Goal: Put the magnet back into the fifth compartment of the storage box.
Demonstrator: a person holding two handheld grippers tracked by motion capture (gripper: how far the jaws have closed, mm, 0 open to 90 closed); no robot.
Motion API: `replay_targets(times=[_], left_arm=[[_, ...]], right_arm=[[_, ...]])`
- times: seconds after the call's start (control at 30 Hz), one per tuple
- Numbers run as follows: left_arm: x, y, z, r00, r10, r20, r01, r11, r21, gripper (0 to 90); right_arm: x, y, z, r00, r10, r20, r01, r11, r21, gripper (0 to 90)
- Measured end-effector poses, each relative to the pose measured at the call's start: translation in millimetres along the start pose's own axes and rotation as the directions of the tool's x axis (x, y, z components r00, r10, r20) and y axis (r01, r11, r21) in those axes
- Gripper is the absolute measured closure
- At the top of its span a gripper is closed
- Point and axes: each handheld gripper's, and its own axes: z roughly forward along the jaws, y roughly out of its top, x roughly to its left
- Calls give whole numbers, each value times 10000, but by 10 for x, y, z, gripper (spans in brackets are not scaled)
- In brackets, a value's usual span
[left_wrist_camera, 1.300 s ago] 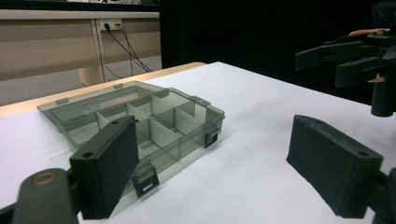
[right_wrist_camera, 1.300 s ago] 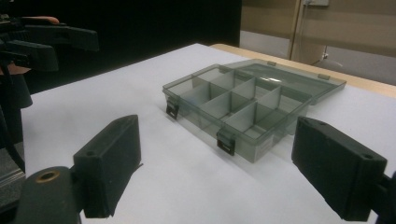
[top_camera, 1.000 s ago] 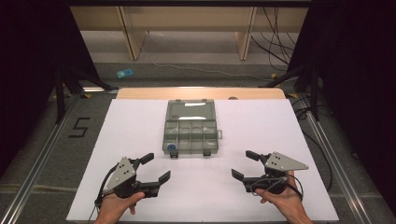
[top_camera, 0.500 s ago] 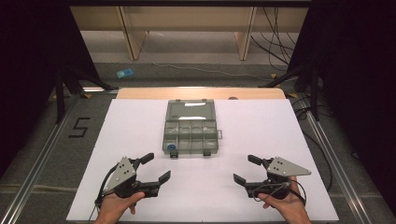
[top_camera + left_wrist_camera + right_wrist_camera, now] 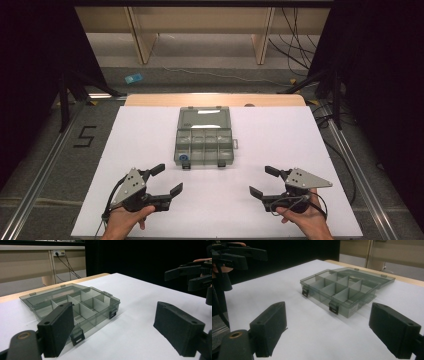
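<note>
A smoky clear plastic compartment box [image 5: 204, 145] lies open in the middle of the white table, its lid [image 5: 202, 117] folded flat behind it. Something small and blue [image 5: 185, 158] sits in its front-left compartment. My left gripper [image 5: 167, 179] is held near the table's front left, open and holding nothing. My right gripper [image 5: 264, 181] mirrors it at the front right, also open. Both stand well short of the box. The left gripper view [image 5: 115, 322] has the box [image 5: 75, 305] ahead on the left. From the right gripper [image 5: 329, 322], the box [image 5: 342, 287] lies ahead.
The white sheet [image 5: 300, 140] covers the table, with a wooden strip [image 5: 215, 100] along the far edge. On the floor beyond are a taped "5" [image 5: 85, 136], a small blue object [image 5: 133, 78], cables [image 5: 295, 55] and wooden legs [image 5: 140, 47]. Black curtains flank both sides.
My right gripper has drifted slightly right and toward the near edge. The left gripper and the box have stayed put.
</note>
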Motion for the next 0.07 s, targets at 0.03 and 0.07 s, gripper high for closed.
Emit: replay_targets(times=[0.03, 0.07], left_arm=[[0, 0, 0, 10000, 3, 1, -3, 10000, -1, 158], [-1, 1, 1, 10000, 4, 5, -4, 10000, -5, 158]], right_arm=[[4, 0, 0, 10000, 42, -41, -42, 10000, 36, 154], [3, 0, 2, 10000, 6, 3, -6, 10000, 37, 154]])
